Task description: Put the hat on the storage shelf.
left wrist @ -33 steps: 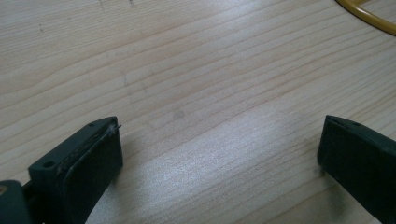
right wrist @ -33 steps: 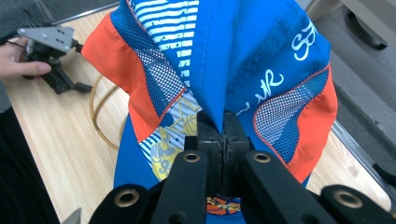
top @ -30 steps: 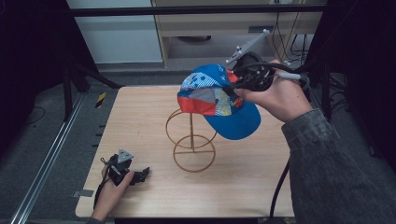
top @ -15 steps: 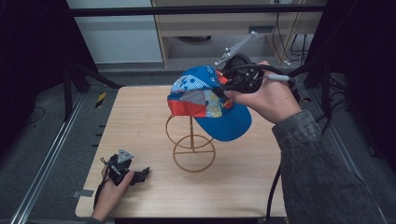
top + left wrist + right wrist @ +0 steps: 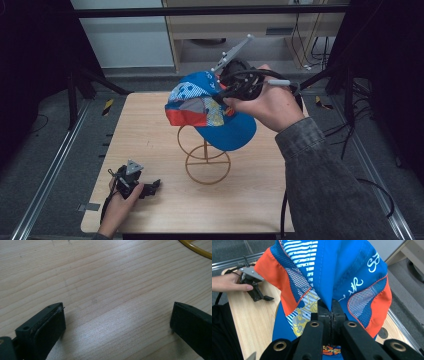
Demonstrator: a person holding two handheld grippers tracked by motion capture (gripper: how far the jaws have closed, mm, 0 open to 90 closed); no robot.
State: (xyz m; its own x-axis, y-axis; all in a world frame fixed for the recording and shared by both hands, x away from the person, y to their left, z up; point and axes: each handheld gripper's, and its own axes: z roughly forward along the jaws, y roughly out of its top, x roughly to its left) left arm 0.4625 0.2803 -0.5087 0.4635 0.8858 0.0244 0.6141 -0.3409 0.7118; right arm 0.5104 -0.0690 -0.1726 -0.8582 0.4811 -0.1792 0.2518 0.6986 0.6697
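Note:
A blue cap point(image 5: 210, 112) with orange, white and mesh panels hangs in the air above a yellow wire stand point(image 5: 205, 157) in the middle of the table. My right gripper point(image 5: 226, 95) is shut on a fold of the cap's crown point(image 5: 337, 277), its jaws pressed together on the cloth. The cap's brim droops toward the stand's upper ring. My left gripper point(image 5: 150, 187) rests on the table near the front left corner. Its jaws stand wide apart over bare wood point(image 5: 112, 302) with nothing between them. An arc of the stand's base point(image 5: 196, 248) shows at the top right.
The wooden table point(image 5: 150, 135) has dark metal frame rails on both sides. A shelf unit and cables stand behind its far edge. The person's right forearm in a grey sleeve point(image 5: 330, 180) crosses the right part of the table.
The right gripper has carried the cap leftward and slightly up, from right of the stand to over it. The left gripper has stayed in place.

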